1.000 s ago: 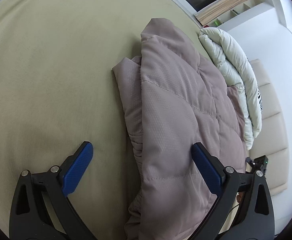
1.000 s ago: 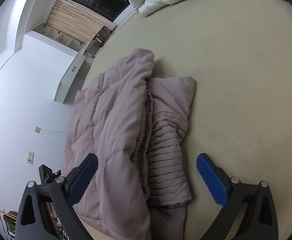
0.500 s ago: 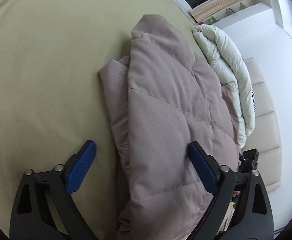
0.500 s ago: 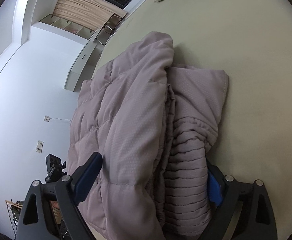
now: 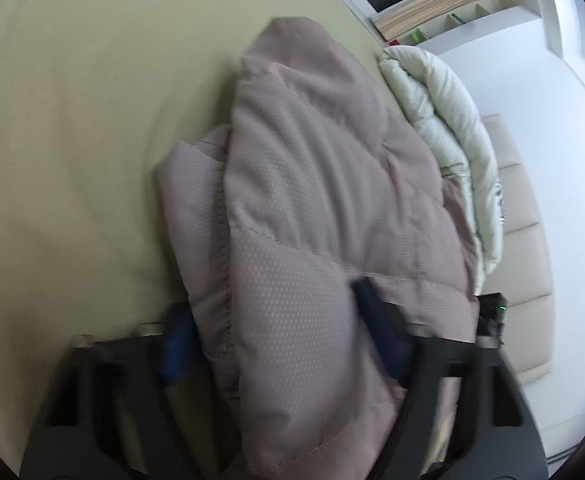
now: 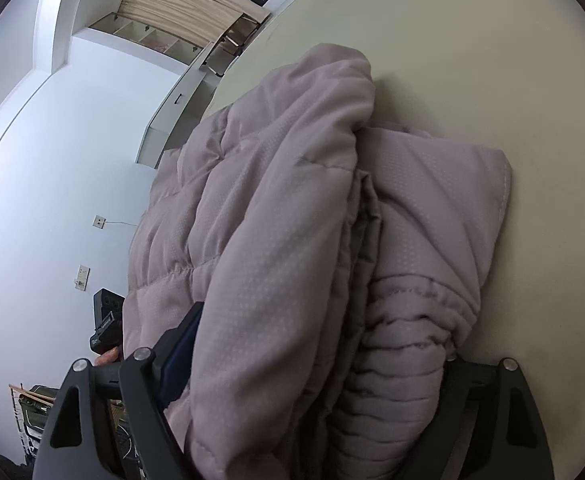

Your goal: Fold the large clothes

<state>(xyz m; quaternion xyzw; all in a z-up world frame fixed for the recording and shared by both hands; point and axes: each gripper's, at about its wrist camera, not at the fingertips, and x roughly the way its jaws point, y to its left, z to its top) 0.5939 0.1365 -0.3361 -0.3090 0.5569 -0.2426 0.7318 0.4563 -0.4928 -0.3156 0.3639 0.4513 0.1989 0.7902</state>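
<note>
Mauve quilted jacket (image 5: 312,240) fills the lower centre of both wrist views, bundled in layers on the pale green bed sheet (image 5: 72,120); left gripper (image 5: 276,336) straddles its near edge, jaws wide, padding bulging between them, grip not yet closed as far as blur allows; right gripper (image 6: 312,360) likewise wide around the ribbed cuff (image 6: 396,380) and body fold. Judged partly folded: sleeve tucked in, a further fold and tidying left. White duvet (image 5: 444,120) lies beyond, upper right.
</note>
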